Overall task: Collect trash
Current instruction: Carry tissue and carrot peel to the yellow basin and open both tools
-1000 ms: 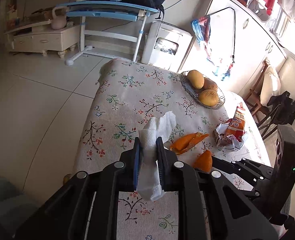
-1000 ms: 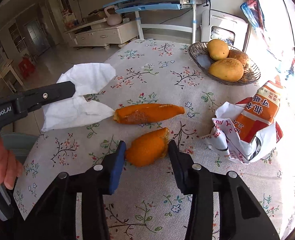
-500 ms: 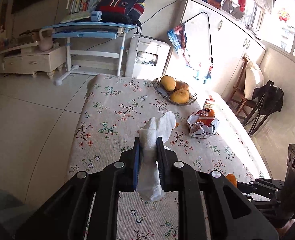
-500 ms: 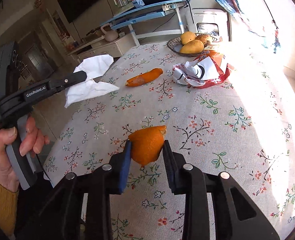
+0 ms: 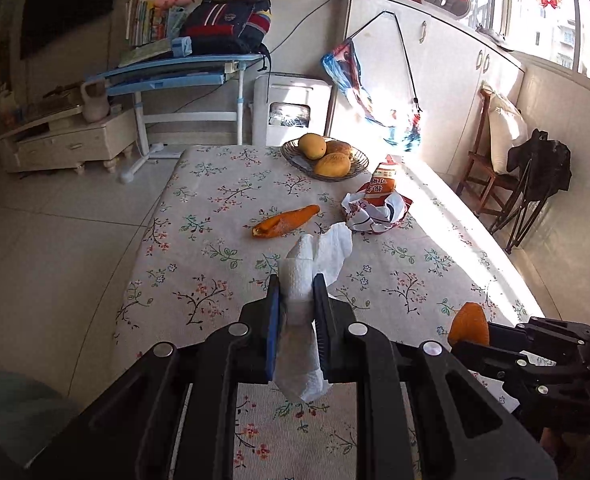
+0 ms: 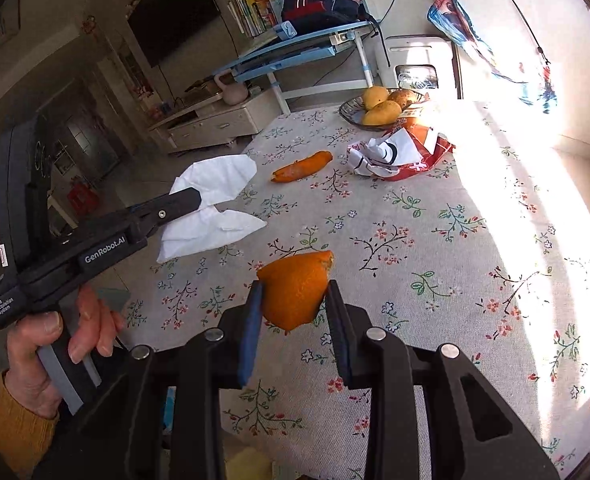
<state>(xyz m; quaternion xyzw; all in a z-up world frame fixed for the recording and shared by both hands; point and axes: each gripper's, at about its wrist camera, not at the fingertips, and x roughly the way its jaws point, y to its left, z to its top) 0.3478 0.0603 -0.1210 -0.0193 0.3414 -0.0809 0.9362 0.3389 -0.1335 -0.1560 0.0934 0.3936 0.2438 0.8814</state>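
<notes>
Left tongs: I have them clenched on a white tissue, which sticks out above and below the pads and hangs in the air over the near part of the surface.
Right tongs: clamped on a chunk of orange peel, lifted clear of the cloth; both pads press its sides.
My left hand: seen from the right camera, wrapped round the grey handle, with a mustard-yellow sleeve at the wrist.
Surface: covered by a pale cloth with a flower print; strong sunlight washes out its right side.
Second peel: a long orange strip lying flat on the cloth, beyond the tissue, apart from both tongs.
Wrapper: a crumpled red, orange and white snack bag lying just to the right of the long strip.
Fruit bowl: a wire bowl at the far end of the surface, holding three yellow-orange fruits, just behind the wrapper.
Room beyond: a blue desk stacked with books and a dark backpack, a low white cabinet to its left, and white cupboards along the right wall.
</notes>
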